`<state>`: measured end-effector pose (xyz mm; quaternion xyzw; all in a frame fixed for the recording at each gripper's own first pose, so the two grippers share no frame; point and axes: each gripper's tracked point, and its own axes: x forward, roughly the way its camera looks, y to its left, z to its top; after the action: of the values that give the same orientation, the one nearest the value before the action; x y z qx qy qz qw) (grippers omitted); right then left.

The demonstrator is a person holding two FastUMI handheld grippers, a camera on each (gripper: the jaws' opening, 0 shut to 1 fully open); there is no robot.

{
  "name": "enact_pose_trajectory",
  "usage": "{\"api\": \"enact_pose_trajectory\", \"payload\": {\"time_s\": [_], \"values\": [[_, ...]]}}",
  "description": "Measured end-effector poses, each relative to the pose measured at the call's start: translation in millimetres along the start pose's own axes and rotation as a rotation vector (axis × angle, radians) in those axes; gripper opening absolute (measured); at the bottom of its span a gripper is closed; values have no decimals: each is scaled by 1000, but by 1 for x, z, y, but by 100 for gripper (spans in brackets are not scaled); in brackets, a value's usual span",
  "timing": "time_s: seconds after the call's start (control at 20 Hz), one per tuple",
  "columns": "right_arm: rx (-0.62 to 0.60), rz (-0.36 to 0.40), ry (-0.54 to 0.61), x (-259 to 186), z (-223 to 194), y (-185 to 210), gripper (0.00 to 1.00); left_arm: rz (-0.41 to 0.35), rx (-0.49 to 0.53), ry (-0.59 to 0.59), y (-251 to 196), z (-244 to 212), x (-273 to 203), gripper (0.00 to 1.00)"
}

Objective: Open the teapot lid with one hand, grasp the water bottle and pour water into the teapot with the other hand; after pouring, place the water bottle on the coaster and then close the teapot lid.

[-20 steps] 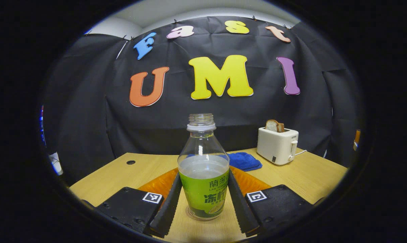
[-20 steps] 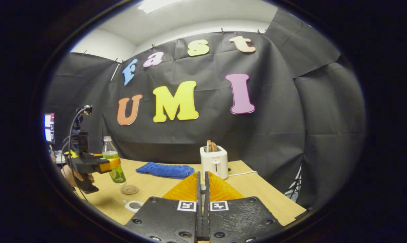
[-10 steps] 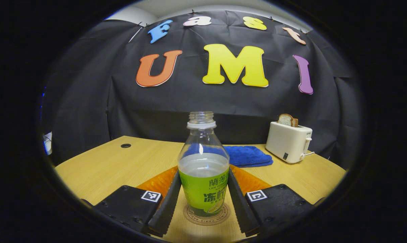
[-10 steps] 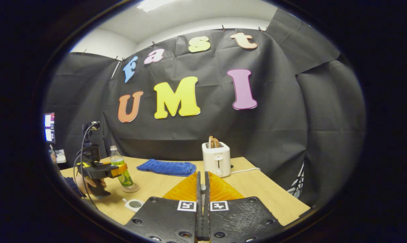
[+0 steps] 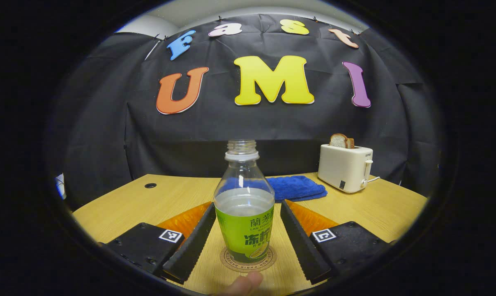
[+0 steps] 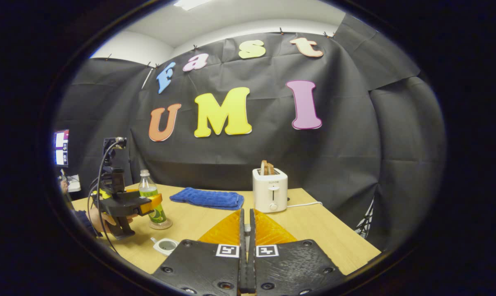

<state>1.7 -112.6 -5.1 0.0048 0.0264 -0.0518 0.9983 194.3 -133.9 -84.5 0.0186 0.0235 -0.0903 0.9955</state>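
In the left gripper view the left gripper [image 5: 244, 236] stands released, its two fingers [image 5: 190, 248] spread wide on either side of the water bottle [image 5: 244, 213] with a clear gap between each finger and the bottle's label. The bottle stands upright and uncapped on the round coaster [image 5: 248, 260], about half full of clear water, and a fingertip [image 5: 243, 284] shows at the bottom edge just near the coaster. Beyond the bottle a folded blue cloth [image 5: 296, 188] lies on the wooden tabletop [image 5: 157, 203], and to the right of it sits a white toaster [image 5: 344, 167] with a slice of bread sticking up from its slot. A small dark hole in the tabletop lies far left. In the right gripper view the right gripper [image 6: 246, 230] is clenched, its fingers pressed together with nothing seen between them, raised over the near part of the tabletop. Off to its left the left gripper, held by a hand [image 6: 92, 220], flanks the bottle on the coaster. Nearer, just left of the right gripper's body, a small white teapot [image 6: 164, 245] sits open-topped on the tabletop.
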Motion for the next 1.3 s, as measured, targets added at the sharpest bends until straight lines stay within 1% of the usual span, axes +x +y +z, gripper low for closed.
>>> {"api": "enact_pose_trajectory", "payload": {"time_s": [0.1, 0.2, 0.4, 0.45, 0.55, 0.65, 0.75, 0.9, 1.0, 1.05, 1.2, 1.25, 1.3], "values": [[6, 26, 0, 3, -3, 8, 0, -6, 4, -28, -2, 11, -8, 98], [14, 58, 0, 6, -6, 18, 0, 21, 13, -56, 5, 28, -22, 98], [48, 148, 7, 8, -11, 42, 0, 45, -13, -109, 12, 66, -66, 98], [49, 169, 10, 8, -13, 47, 0, 61, -10, -133, 17, 77, -79, 98], [46, 193, -2, 9, -12, 53, 0, 122, 5, -172, 33, 91, -101, 98], [60, 209, -18, 9, -11, 59, 1, 135, 18, -184, 35, 94, -121, 98], [79, 238, -30, 11, -13, 73, 0, 117, 30, -182, 32, 90, -138, 98], [79, 299, -38, 15, -18, 100, 0, 126, 55, -159, 38, 77, -159, 97], [83, 348, -20, 21, -28, 122, 2, 126, 83, -146, 40, 70, -171, 98], [82, 367, -7, 23, -33, 132, 0, 124, 92, -136, 42, 67, -177, 98], [56, 366, 4, 26, -43, 145, 0, 92, 92, -135, 41, 62, -189, 98], [54, 371, -3, 25, -45, 150, 0, 76, 91, -104, 40, 57, -190, 97], [59, 374, -9, 24, -47, 154, 2, 74, 77, -101, 43, 56, -194, 97]]}}
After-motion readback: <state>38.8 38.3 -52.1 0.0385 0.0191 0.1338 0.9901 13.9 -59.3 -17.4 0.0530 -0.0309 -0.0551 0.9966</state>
